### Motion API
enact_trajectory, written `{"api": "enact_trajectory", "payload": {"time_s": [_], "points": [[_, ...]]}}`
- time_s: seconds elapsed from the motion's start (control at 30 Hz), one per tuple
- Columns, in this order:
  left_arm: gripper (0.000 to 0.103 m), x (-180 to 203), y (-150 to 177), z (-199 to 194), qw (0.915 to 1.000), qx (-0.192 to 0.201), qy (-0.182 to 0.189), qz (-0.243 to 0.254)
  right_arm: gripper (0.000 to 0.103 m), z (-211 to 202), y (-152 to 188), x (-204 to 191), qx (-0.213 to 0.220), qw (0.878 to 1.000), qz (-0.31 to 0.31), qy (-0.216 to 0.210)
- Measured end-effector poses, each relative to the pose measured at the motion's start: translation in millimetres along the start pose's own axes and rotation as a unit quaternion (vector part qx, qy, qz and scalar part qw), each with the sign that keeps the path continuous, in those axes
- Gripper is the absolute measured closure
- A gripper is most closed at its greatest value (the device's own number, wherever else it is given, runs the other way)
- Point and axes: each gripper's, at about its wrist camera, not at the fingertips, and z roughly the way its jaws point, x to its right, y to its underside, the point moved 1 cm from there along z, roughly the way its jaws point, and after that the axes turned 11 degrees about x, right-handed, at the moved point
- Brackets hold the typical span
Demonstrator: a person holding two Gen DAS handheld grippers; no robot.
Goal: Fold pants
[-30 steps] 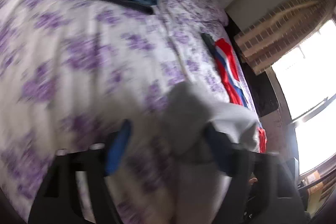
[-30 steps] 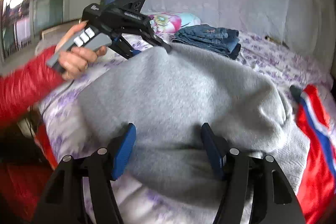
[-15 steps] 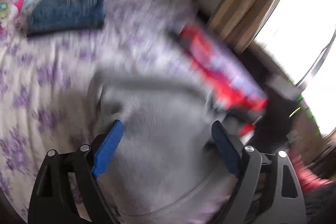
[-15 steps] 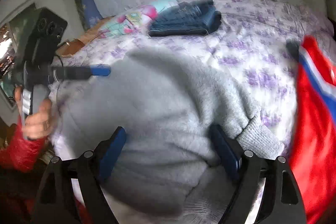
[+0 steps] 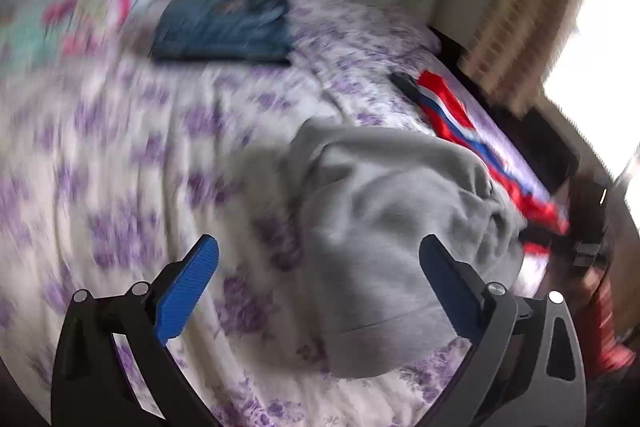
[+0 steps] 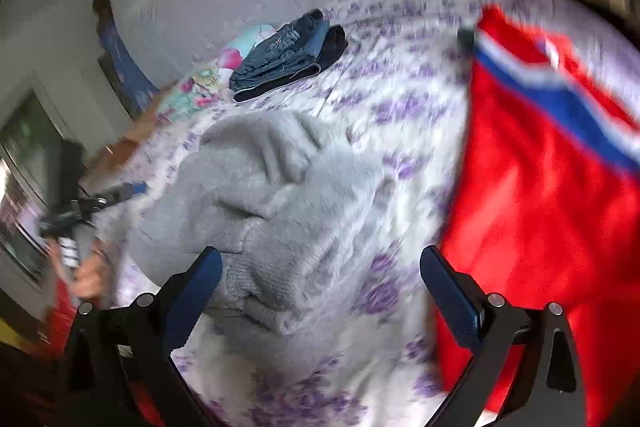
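Grey sweatpants point(image 5: 384, 227) lie bunched in a heap on the purple-flowered bedsheet point(image 5: 132, 155). They also show in the right wrist view point(image 6: 272, 211). My left gripper point(image 5: 316, 259) is open and empty, just short of the heap, its right finger over the grey cloth. My right gripper point(image 6: 320, 267) is open and empty, near the heap's ribbed cuff. The left gripper also shows, blurred, in the right wrist view point(image 6: 100, 199) at the left beside the heap.
Folded blue jeans point(image 5: 224, 27) lie at the far side of the bed, also in the right wrist view point(image 6: 288, 59), next to a colourful pillow point(image 6: 208, 75). A red garment with a blue and white stripe point(image 6: 552, 163) lies right of the heap. A window is at the right.
Both grippers have let go of the grey pants and opened. The pants, held up spread between them a second ago, now lie bunched on the bed. Both grippers have drawn back.
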Motion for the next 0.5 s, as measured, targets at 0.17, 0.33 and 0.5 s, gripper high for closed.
{"api": "enact_trajectory", "payload": {"time_s": [0.17,0.33,0.5], "points": [[0.005,-28.6,25.4,41.0,0.9849,-0.074,0.094,-0.125,0.003,18.2,12.6,6.0,-0.03,0.996,0.073,-0.043],[0.005,-16.0,30.4,52.3,0.99,-0.065,0.083,-0.094,0.003,28.6,12.7,9.6,-0.04,0.991,0.107,-0.065],[0.004,-17.3,29.8,59.0,0.9892,-0.063,0.088,-0.1,0.003,50.0,2.5,7.2,-0.046,0.989,0.119,-0.071]]}}
